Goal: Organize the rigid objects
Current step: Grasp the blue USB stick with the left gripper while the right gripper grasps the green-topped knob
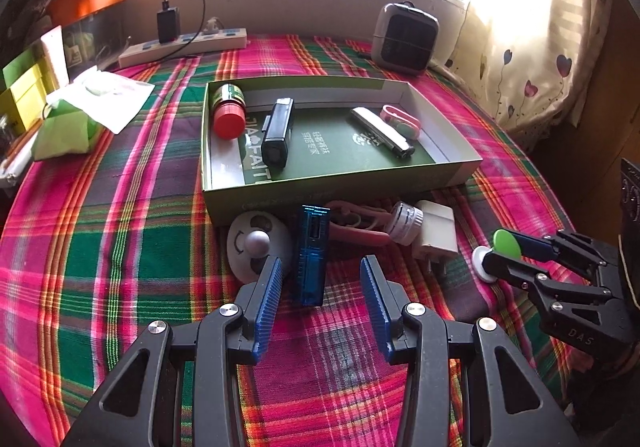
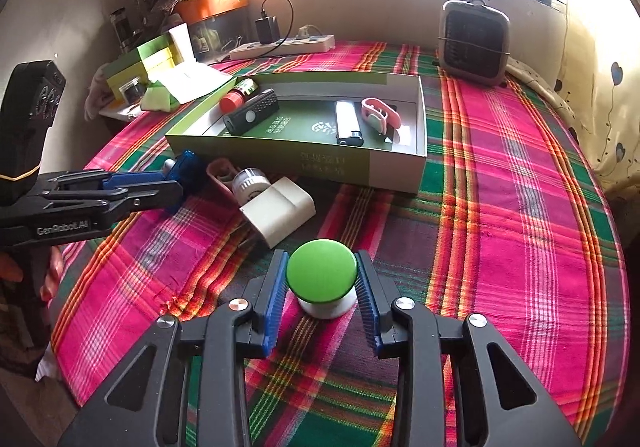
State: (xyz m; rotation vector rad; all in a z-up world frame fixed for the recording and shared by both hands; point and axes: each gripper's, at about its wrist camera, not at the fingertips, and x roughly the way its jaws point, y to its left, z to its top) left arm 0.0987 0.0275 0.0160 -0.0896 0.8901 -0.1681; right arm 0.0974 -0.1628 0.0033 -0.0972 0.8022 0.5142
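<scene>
My left gripper [image 1: 322, 267] is open over the plaid cloth, and the near end of a blue translucent USB device [image 1: 312, 247] lies between its fingertips, untouched by the pads. My right gripper [image 2: 322, 253] is shut on a green-topped round knob [image 2: 322, 273] with a white base, which rests on the cloth. That knob [image 1: 505, 242] also shows in the left wrist view. A green cardboard box [image 1: 340, 187] behind holds a red-capped bottle [image 1: 228, 111], a black device [image 1: 278, 133], a silver lighter [image 1: 382, 131] and a pink item [image 1: 400, 121].
In front of the box lie a white round toy with a grey ball [image 1: 256, 243], a pink tool [image 1: 360, 225], a small white jar [image 1: 406, 223] and a white plug [image 1: 436, 235]. At the back stand a power strip [image 1: 184, 45] and a heater [image 1: 404, 37].
</scene>
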